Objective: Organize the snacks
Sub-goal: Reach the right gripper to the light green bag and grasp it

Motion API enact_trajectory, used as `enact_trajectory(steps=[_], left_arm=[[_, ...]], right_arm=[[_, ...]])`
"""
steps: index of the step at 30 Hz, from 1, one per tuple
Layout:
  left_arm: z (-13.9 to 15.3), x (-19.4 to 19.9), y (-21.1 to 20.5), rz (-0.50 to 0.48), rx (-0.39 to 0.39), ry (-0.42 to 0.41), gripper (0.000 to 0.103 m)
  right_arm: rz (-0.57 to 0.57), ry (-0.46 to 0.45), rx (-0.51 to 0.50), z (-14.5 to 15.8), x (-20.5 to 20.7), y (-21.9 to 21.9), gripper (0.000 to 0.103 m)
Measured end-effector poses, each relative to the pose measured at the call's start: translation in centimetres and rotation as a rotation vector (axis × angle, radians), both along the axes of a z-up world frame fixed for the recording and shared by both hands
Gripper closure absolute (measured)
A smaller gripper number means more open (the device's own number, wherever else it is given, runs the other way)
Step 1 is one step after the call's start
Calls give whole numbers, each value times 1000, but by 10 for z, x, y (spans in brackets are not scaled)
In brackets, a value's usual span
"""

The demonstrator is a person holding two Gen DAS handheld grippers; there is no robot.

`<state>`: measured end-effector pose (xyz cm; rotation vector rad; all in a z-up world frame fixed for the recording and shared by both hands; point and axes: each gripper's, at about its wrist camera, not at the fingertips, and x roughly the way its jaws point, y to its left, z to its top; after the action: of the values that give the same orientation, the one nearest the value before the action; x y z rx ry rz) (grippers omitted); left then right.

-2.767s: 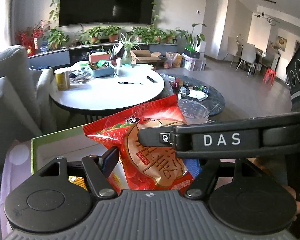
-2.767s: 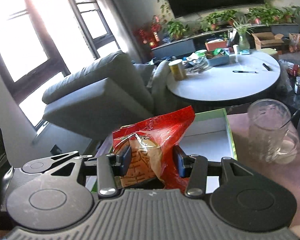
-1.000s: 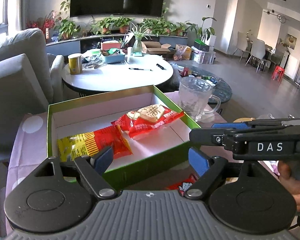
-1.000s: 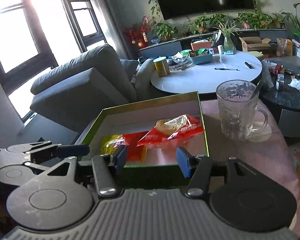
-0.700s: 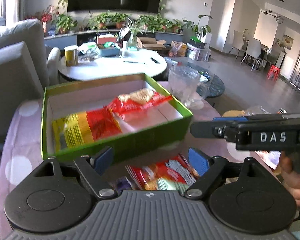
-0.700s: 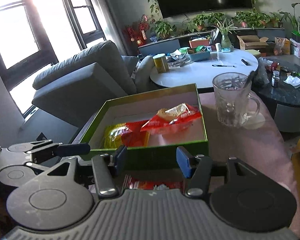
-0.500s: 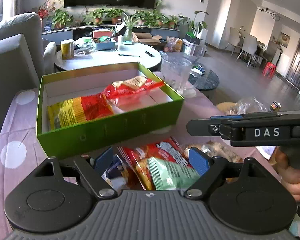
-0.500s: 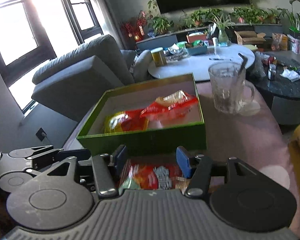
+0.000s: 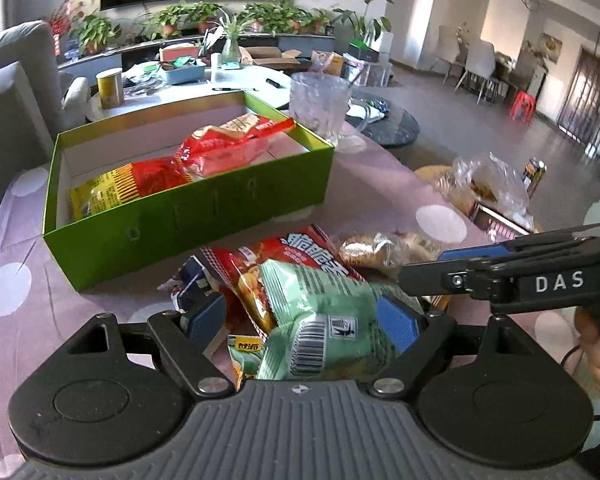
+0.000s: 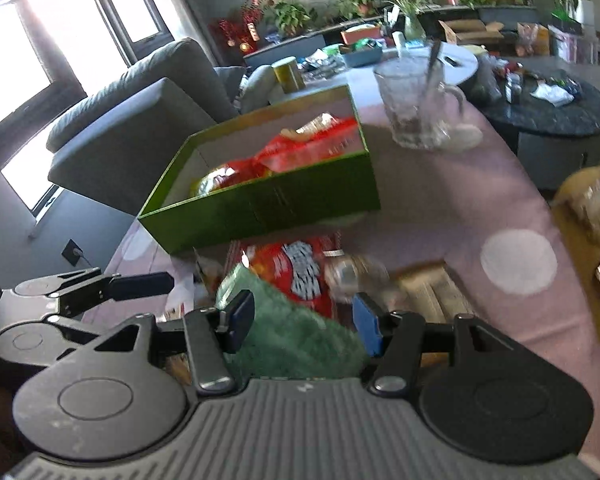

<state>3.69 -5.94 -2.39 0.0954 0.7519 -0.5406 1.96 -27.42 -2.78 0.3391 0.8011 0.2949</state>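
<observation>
A green box (image 9: 188, 216) (image 10: 276, 200) holds a red pastry bag (image 9: 228, 144) and a yellow-red bag (image 9: 120, 184). In front of it lies a loose pile: a pale green bag (image 9: 324, 312) (image 10: 296, 336), a red bag (image 9: 284, 256) (image 10: 296, 264), a dark blue packet (image 9: 192, 284) and a clear-wrapped pastry (image 9: 380, 248). My left gripper (image 9: 300, 320) (image 10: 156, 282) is open and low over the pile, with the green bag between its pads. My right gripper (image 10: 303, 322) (image 9: 424, 268) is open beside it, straddling the same bag's other end.
A glass mug (image 9: 320, 108) (image 10: 416, 104) stands right of the box on the pink dotted tablecloth (image 9: 380, 176). Clear bags of bread (image 9: 484, 184) lie at the table's right edge. A grey sofa (image 10: 140, 120) and a round white table (image 9: 188, 88) stand beyond.
The red pastry bag, held by both grippers earlier, now lies in the box. Both grippers have drawn back from the box and sunk over the snack pile, jaws unchanged.
</observation>
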Motion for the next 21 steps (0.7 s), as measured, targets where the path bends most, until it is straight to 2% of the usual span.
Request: enact_trajectory(steps=[10,14,21], left_arm=[[-9,1,-2,-7,33,19,23],[-13,3,1,-4,16,36,24],[-14,2,-1,-40,2,39,36]], right_arm=[[-45,64,3,-14,-6,-7,40],[-56,102,-7,-25,-6,-6,40],[-54,120,22,-28,-6,-8,40]])
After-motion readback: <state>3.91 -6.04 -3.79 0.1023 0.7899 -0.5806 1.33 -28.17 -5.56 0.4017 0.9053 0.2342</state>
